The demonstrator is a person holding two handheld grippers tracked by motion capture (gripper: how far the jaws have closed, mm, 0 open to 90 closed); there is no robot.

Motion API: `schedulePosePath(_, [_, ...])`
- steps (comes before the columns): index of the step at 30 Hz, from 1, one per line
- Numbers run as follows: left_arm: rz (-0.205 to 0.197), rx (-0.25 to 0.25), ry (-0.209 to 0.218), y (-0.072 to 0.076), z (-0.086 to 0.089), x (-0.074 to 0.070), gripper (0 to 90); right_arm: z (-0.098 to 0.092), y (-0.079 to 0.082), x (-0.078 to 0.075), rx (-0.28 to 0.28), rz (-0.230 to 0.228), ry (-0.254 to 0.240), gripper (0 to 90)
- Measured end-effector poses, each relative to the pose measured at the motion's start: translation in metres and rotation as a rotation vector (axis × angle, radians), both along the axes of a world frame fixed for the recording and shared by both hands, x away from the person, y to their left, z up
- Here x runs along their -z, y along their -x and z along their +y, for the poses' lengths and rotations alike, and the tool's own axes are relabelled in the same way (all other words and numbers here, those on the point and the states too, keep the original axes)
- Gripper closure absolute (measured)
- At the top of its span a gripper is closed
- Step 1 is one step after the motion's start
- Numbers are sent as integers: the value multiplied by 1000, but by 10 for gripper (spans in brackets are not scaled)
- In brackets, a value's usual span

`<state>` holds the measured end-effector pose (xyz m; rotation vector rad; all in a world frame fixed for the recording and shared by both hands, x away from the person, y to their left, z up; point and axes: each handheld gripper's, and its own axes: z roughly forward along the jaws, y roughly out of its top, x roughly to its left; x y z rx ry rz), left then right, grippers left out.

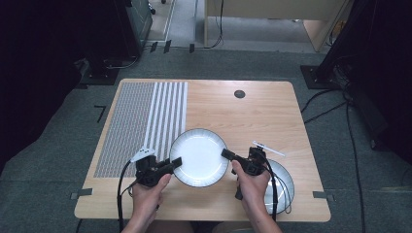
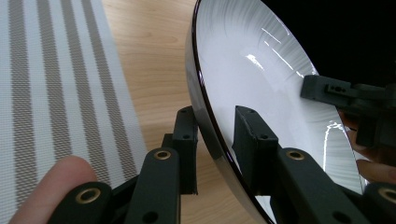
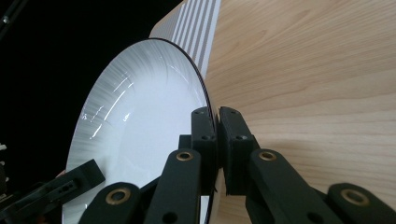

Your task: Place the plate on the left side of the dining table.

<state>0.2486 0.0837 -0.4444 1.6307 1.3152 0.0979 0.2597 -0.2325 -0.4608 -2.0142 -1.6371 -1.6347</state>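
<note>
A white plate with a dark rim [image 1: 199,156] is held between both grippers over the front middle of the wooden table [image 1: 252,116]. My left gripper [image 1: 176,161] is shut on its left rim, and in the left gripper view one jaw sits outside and one inside the plate [image 2: 252,79], around my left gripper [image 2: 217,121]. My right gripper [image 1: 227,154] is shut on the right rim; in the right gripper view its jaws [image 3: 217,116] pinch the plate's edge [image 3: 140,116]. Each gripper view also shows the opposite gripper across the plate.
A second white plate [image 1: 284,187] lies on the table at the front right, partly under the right hand. A grey and white striped placemat [image 1: 141,124] covers the table's left part. A thin white stick [image 1: 268,148] lies right of the held plate. A round dark cap [image 1: 239,93] sits near the far edge.
</note>
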Motion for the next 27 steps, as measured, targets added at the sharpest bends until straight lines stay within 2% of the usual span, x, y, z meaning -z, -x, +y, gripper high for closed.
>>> schedulePosePath(5, [-2,-17,0,-6,14,1,717,17,-10,1,-7,3,7,859])
schedulePosePath(14, [-9,-39,-4,-13,36,3,717,42,-18,3,-10,-6,30,860])
schedulePosePath(23, [13,-66,10,-29,66,8,726,73,-35,5,-18,-8,55,862])
schedulePosePath(27, [31,-82,30,-38,80,11,732,88,-46,6,-26,-11,66,862])
